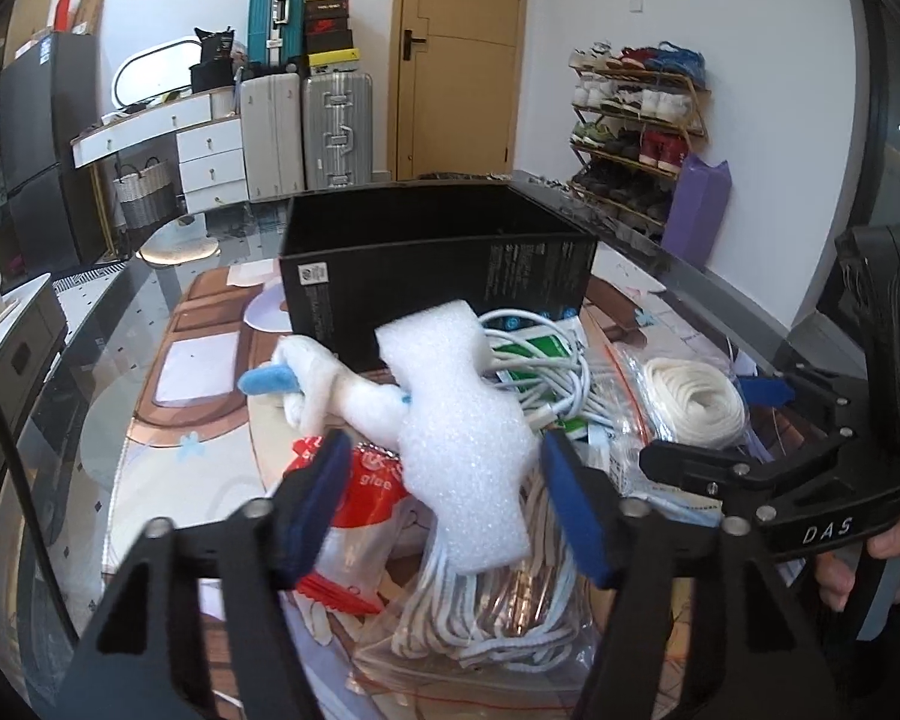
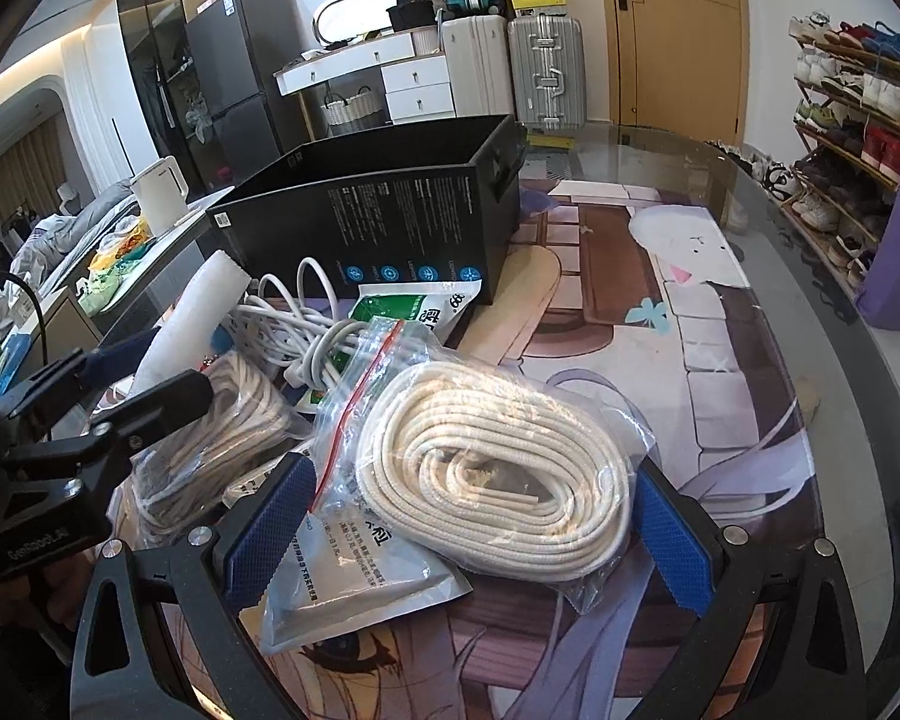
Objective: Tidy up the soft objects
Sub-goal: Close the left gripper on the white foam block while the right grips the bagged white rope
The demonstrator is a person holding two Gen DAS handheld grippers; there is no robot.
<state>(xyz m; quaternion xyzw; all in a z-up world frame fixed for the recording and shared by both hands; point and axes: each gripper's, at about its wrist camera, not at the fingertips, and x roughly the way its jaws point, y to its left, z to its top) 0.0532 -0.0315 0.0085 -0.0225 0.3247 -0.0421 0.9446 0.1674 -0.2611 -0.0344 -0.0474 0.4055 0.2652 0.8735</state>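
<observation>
The left gripper (image 1: 444,498) stands wide open astride the white foam piece (image 1: 459,420), whose long axis runs forward toward the black box (image 1: 438,276). The right gripper (image 2: 474,522) gapes around the bagged rope coil (image 2: 492,474), gripping nothing

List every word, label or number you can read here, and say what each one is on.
"DAS": black frame of the right tool.
"glee": red and white plastic packet.
"GenRobot.AI", seen upside down: black frame of the left tool.
Black cardboard box: fine print too small to read.
White sachet and green sachet: Chinese print, not legible.
</observation>
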